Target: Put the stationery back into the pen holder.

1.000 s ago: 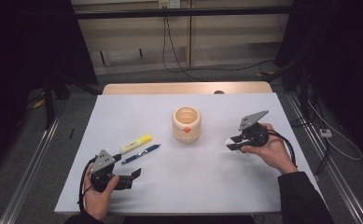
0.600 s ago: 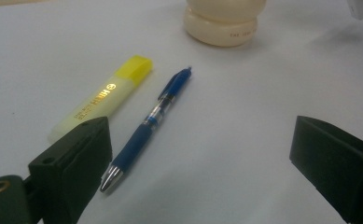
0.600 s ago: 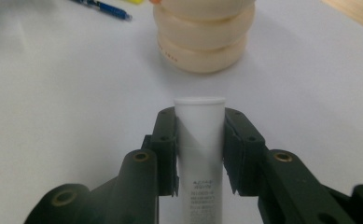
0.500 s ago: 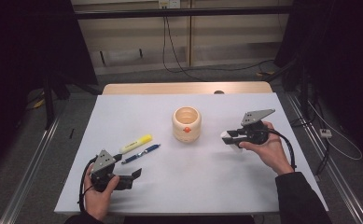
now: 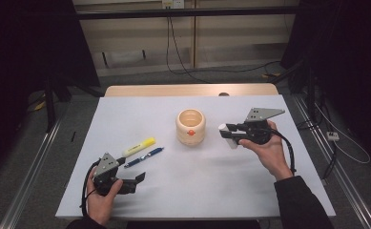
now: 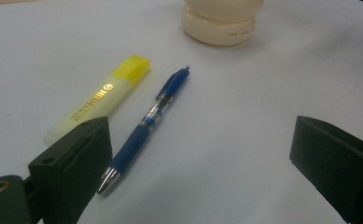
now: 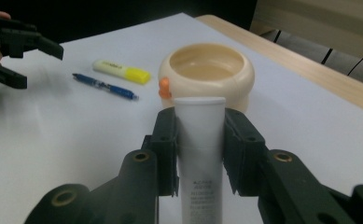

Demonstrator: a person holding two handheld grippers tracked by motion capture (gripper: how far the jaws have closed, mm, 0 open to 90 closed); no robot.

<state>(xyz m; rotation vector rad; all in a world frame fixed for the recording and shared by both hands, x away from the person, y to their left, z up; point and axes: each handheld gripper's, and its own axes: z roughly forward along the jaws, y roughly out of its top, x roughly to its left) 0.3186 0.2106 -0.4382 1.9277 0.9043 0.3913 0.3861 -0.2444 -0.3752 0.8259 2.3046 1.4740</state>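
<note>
My right gripper (image 7: pixel 200 144) is shut on a white tube (image 7: pixel 200 140), held above the table just right of a cream round pot (image 5: pixel 190 126) with an orange knob. In the right gripper view the pot (image 7: pixel 207 70) stands open-topped right beyond the tube's cap. The white tube (image 5: pixel 227 133) points toward the pot from my right gripper (image 5: pixel 231 133). A yellow highlighter (image 5: pixel 139 146) and a blue pen (image 5: pixel 144 157) lie side by side left of the pot. My left gripper (image 5: pixel 138 179) stands open near the front left, with the pen (image 6: pixel 144 126) and highlighter (image 6: pixel 100 98) just ahead of its jaws.
The white table (image 5: pixel 192 191) has a wooden strip (image 5: pixel 188 90) along its far edge. Cables run over the floor beyond it. A cable (image 5: pixel 288 148) trails from the right gripper along the forearm.
My right gripper has carried the white tube leftward and up, closer to the pot. The left gripper has stayed in place.
</note>
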